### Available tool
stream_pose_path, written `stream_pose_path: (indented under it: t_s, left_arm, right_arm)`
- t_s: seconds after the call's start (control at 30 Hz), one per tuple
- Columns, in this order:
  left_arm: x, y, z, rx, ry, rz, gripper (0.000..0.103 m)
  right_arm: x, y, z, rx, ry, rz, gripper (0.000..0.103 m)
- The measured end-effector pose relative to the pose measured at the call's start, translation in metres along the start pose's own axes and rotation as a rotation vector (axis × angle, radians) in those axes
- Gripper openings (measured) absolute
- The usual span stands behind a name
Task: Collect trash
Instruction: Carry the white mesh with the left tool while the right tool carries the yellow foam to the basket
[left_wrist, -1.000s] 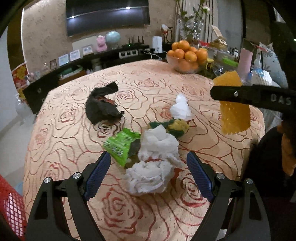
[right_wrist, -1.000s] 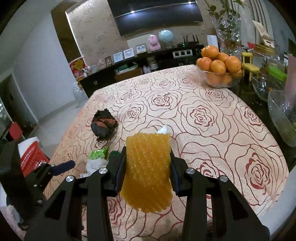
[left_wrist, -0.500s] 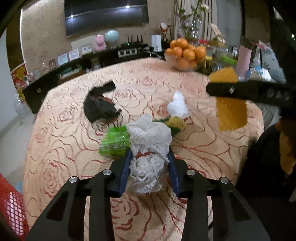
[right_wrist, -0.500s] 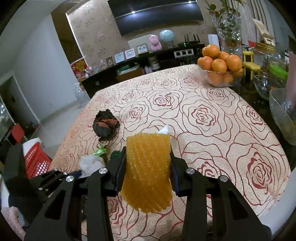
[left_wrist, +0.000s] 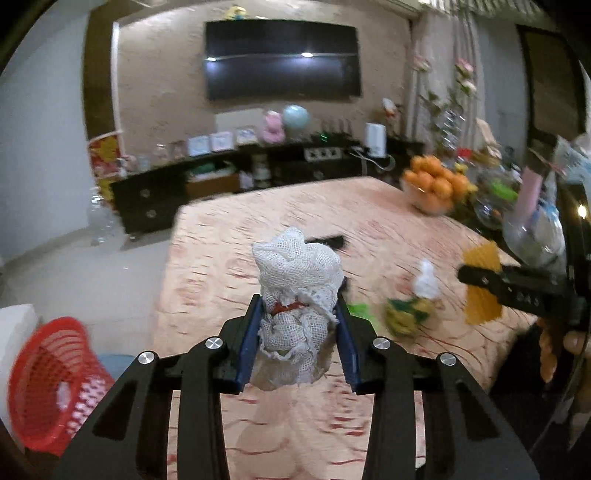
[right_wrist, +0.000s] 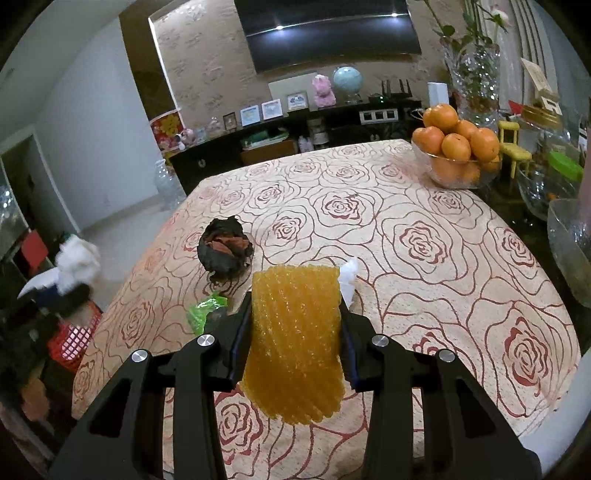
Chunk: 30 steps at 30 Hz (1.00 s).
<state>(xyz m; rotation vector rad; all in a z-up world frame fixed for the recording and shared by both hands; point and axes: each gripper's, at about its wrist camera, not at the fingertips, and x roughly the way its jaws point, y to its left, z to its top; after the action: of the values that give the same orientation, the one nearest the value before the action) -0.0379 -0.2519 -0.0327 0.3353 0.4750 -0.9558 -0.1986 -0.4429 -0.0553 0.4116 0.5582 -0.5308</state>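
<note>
Crumpled white mesh wad (left_wrist: 298, 291), perhaps red-flecked

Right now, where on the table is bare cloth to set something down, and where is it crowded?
Bare: the cloth between the bowl of oranges and the near right corner, and the far strip behind the black wrapper. Crowded: around the green wrapper and white tissue, and the glassware on the right edge.
</note>
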Motion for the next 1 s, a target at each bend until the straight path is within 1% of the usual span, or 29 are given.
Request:
stream_pose_path:
  t_s: [0.03, 0.2, 0.3, 0.37, 0.5, 0.57, 0.77, 0.93, 1.0]
  left_arm:
    - [-0.005, 0.011, 0.001, -0.014, -0.010, 0.030, 0.036]
    - [-0.019, 0.050, 0.004, -0.062, -0.032, 0.131, 0.036]
    - [-0.026, 0.076, 0.004, -0.084, -0.044, 0.205, 0.036]
    - [-0.029, 0.089, 0.005, -0.097, -0.050, 0.238, 0.036]
    - [-0.039, 0.122, 0.007, -0.134, -0.067, 0.321, 0.036]
    - [-0.045, 0.138, 0.005, -0.147, -0.071, 0.375, 0.036]
    - [-0.057, 0.175, -0.002, -0.202, -0.077, 0.479, 0.036]
    - [-0.065, 0.198, -0.016, -0.261, -0.077, 0.527, 0.036]
    - [-0.065, 0.206, -0.020, -0.281, -0.066, 0.544, 0.036]
  right_arm:
    - [0.000, 0.001, 0.000, -0.003, 0.000, -0.002, 0.040]
    - [0.008, 0.011, 0.003, -0.011, 0.016, 0.012, 0.040]
    - [0.010, 0.027, 0.008, -0.043, 0.010, 0.023, 0.040]
    - [0.009, 0.040, 0.013, -0.072, -0.001, 0.036, 0.040]
    - [0.013, 0.068, 0.029, -0.124, -0.016, 0.056, 0.040]
    - [0.016, 0.083, 0.037, -0.140, -0.025, 0.071, 0.040]
    - [0.024, 0.127, 0.053, -0.171, -0.036, 0.123, 0.040]
    - [0.036, 0.162, 0.058, -0.200, -0.022, 0.162, 0.040]
    - [0.042, 0.179, 0.058, -0.217, -0.013, 0.178, 0.040]
